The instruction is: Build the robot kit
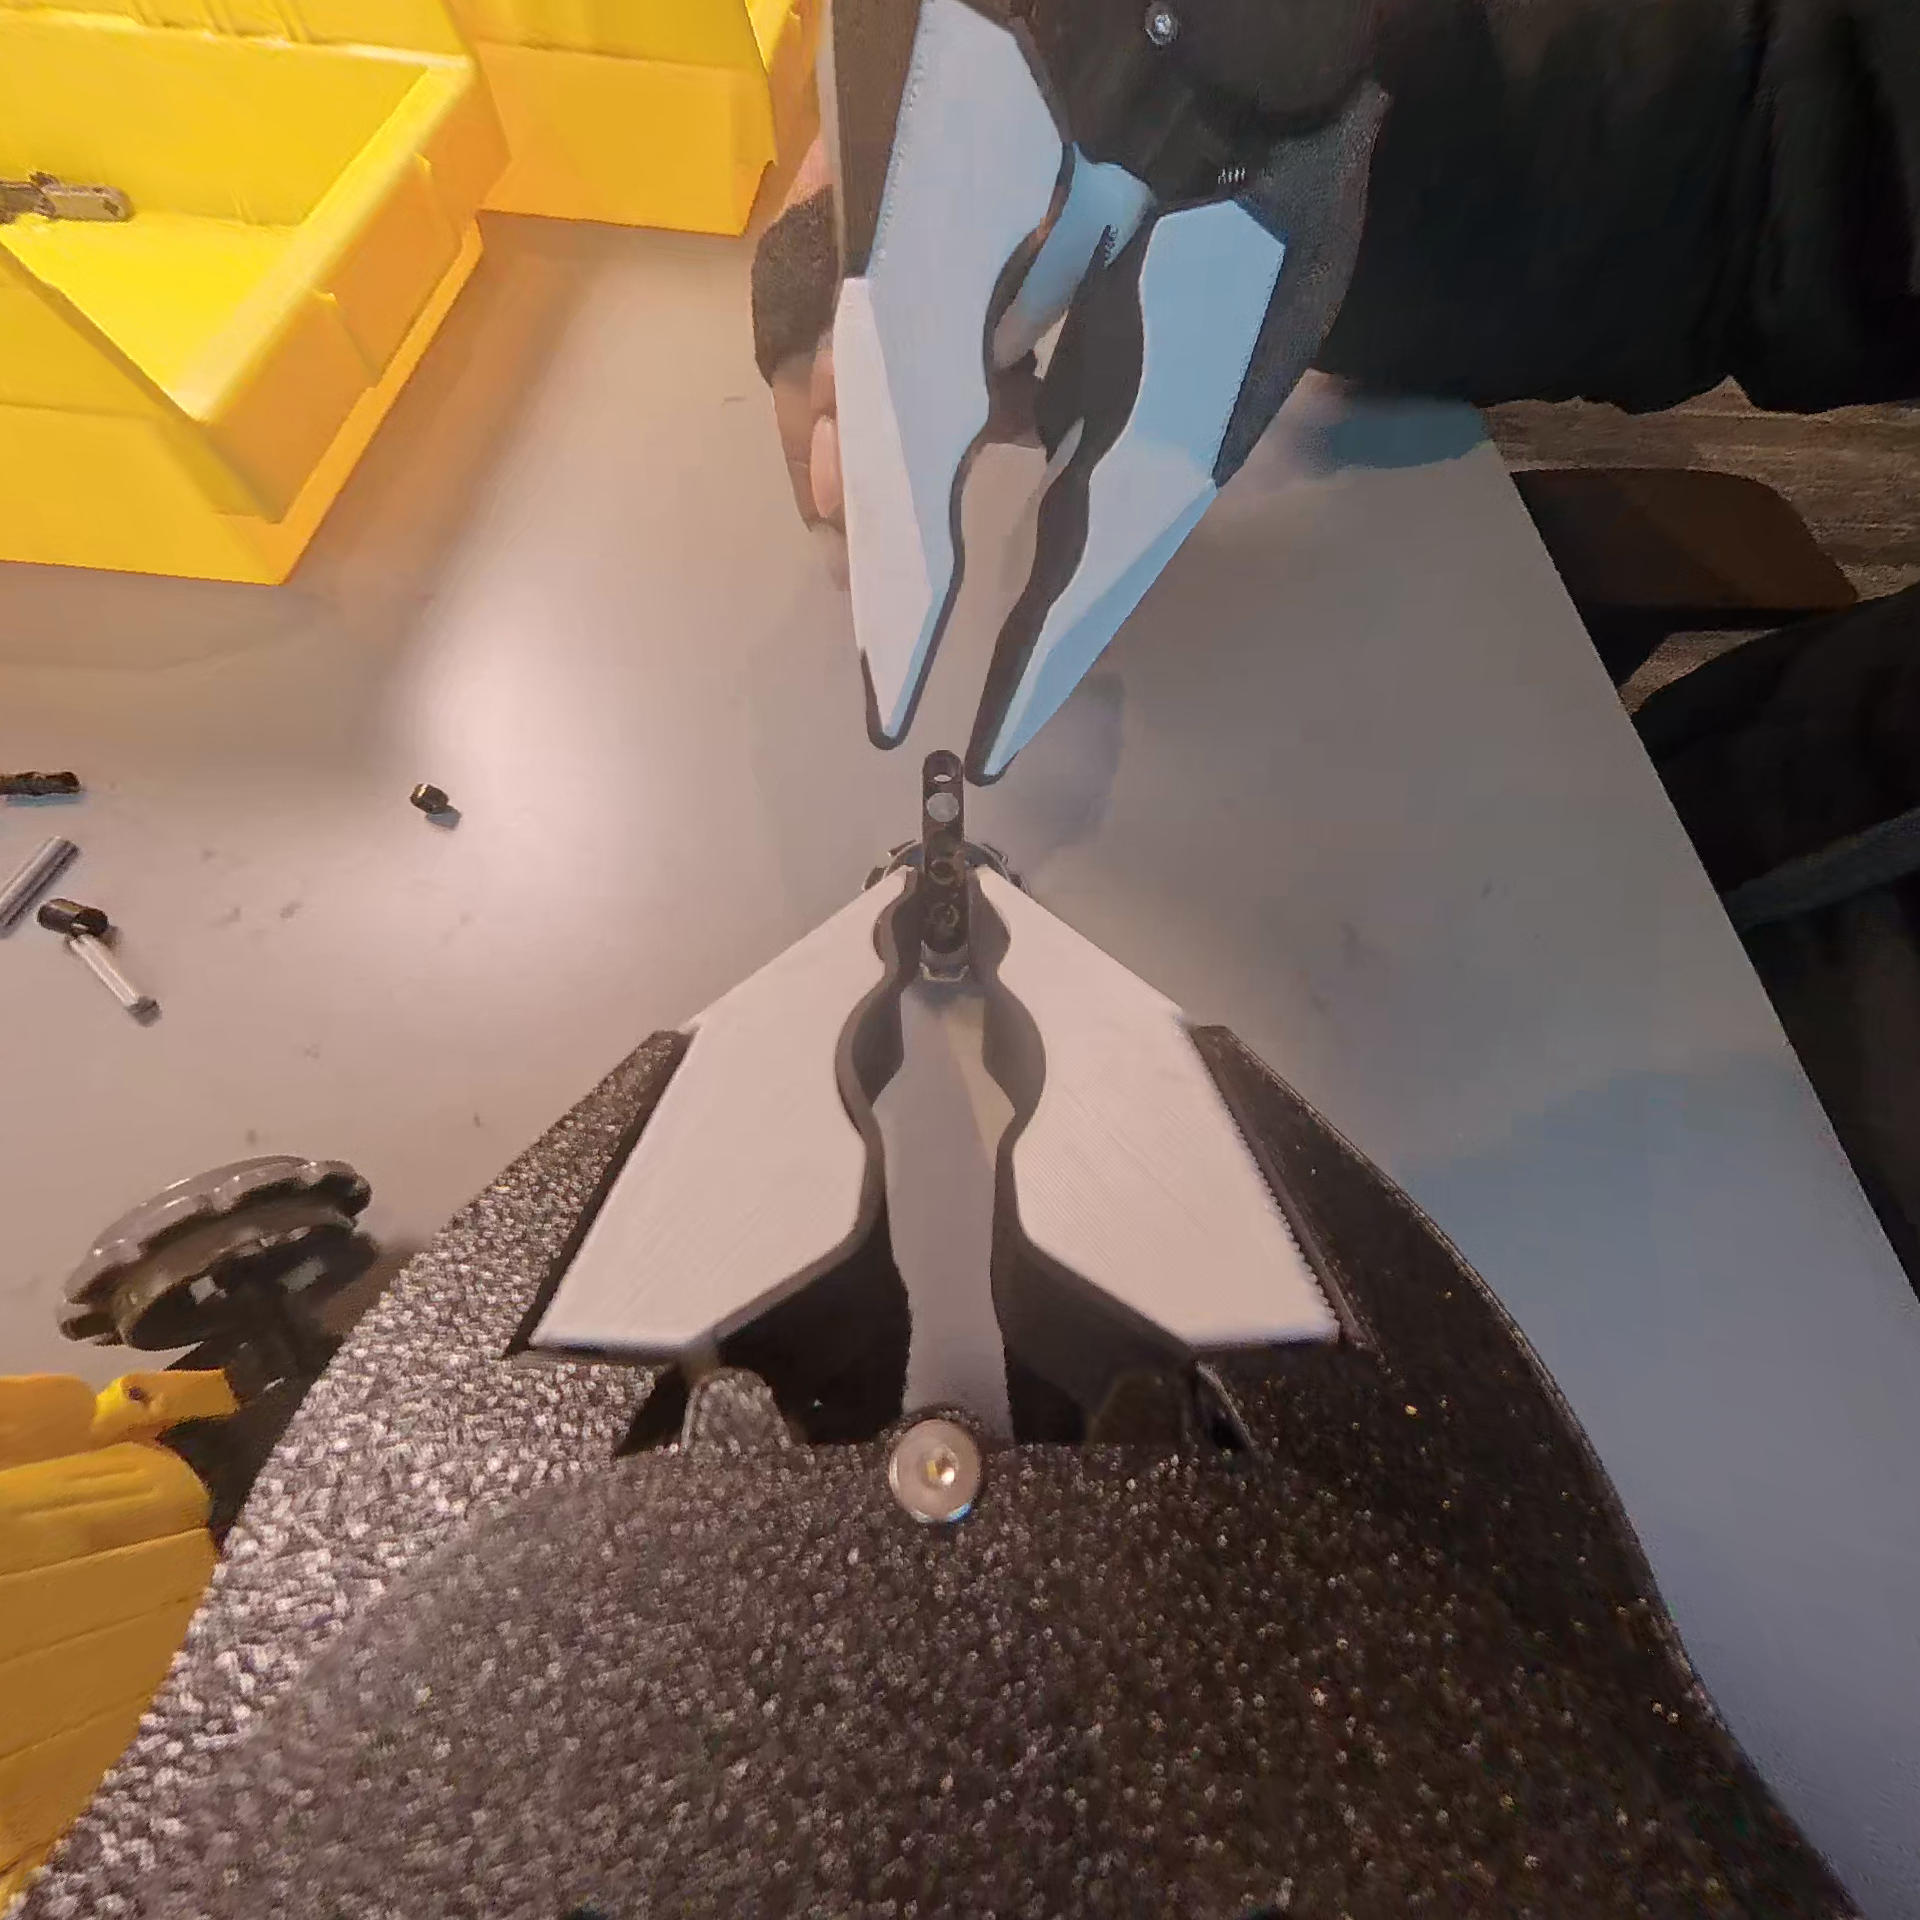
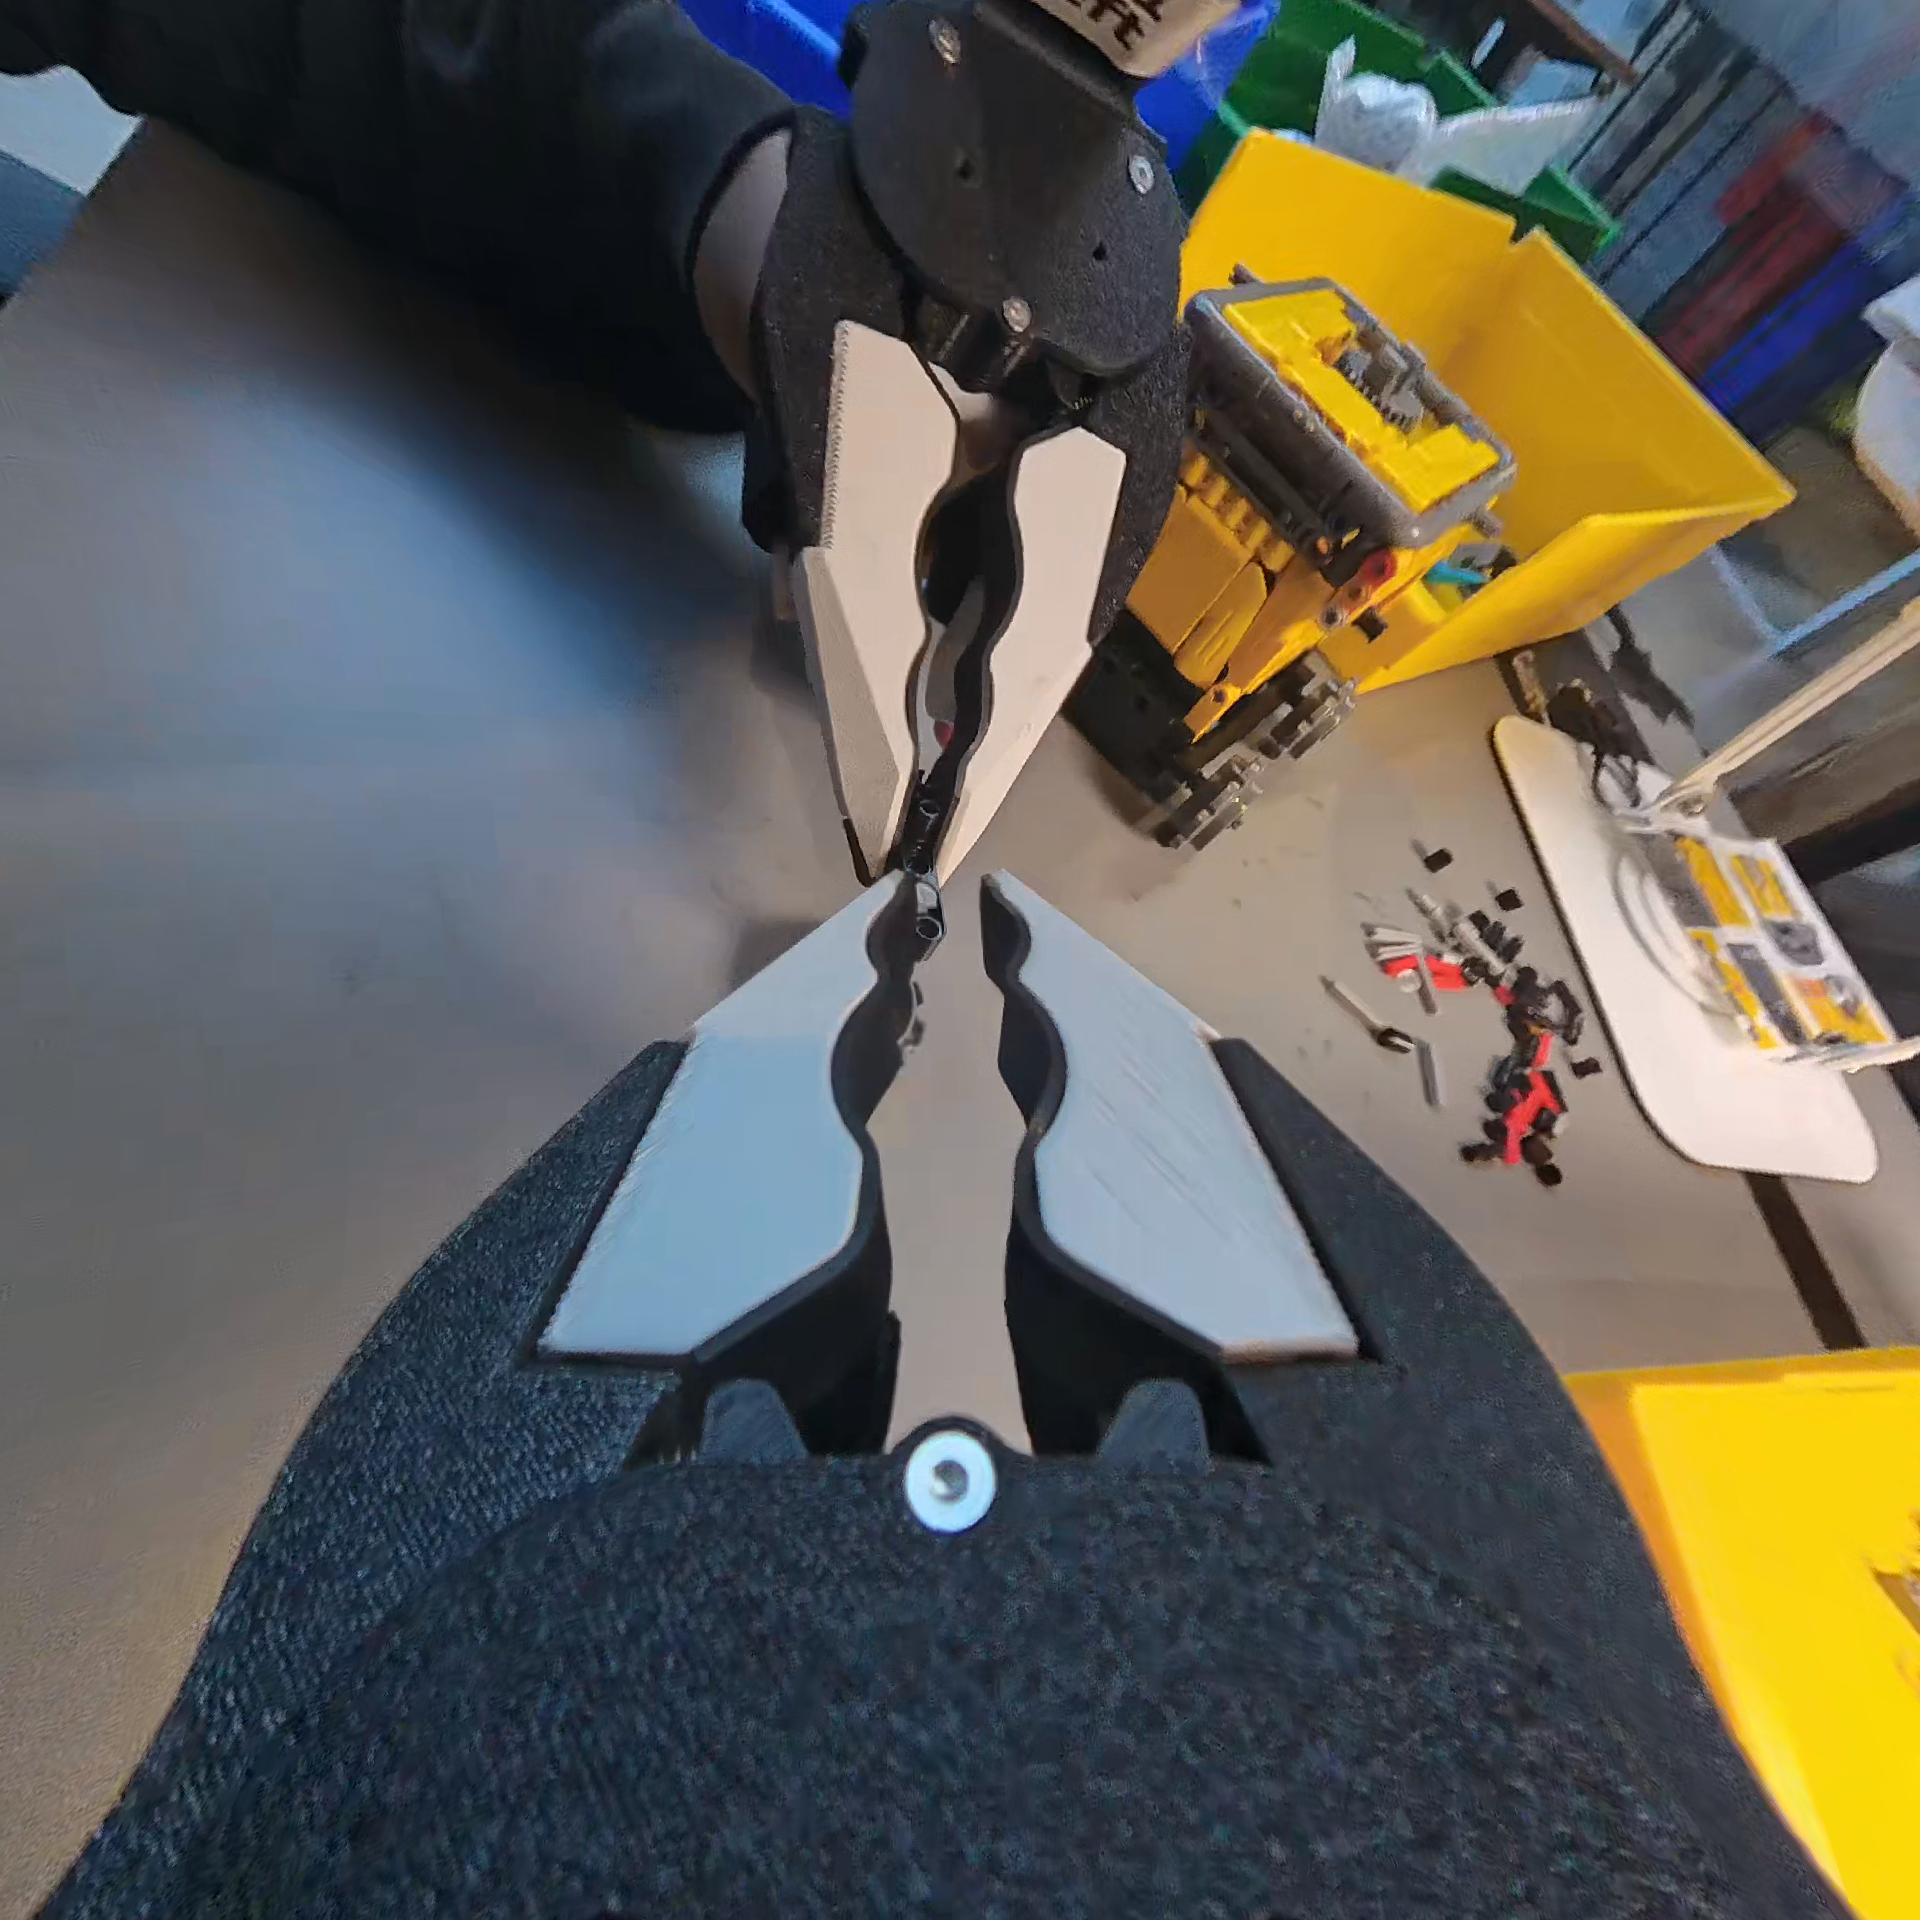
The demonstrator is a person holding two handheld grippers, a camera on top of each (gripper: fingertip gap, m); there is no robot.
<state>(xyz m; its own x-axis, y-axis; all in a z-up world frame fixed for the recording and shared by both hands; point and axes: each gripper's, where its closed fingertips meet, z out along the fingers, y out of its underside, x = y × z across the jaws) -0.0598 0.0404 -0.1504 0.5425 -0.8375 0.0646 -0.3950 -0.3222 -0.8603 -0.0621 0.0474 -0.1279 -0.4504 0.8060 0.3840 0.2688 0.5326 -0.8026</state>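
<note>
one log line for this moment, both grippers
left gripper: shut on black pin piece | right gripper: open, jaws around the piece's free end | over grey table

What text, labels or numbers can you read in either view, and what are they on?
White label with black letters on the black body of the left gripper: cut off by the frame edge, and I do not copy out writing.
Printed sheet with yellow pictures on the flat white board: any print is too small to read.
Left wrist view: no writing visible.
</note>
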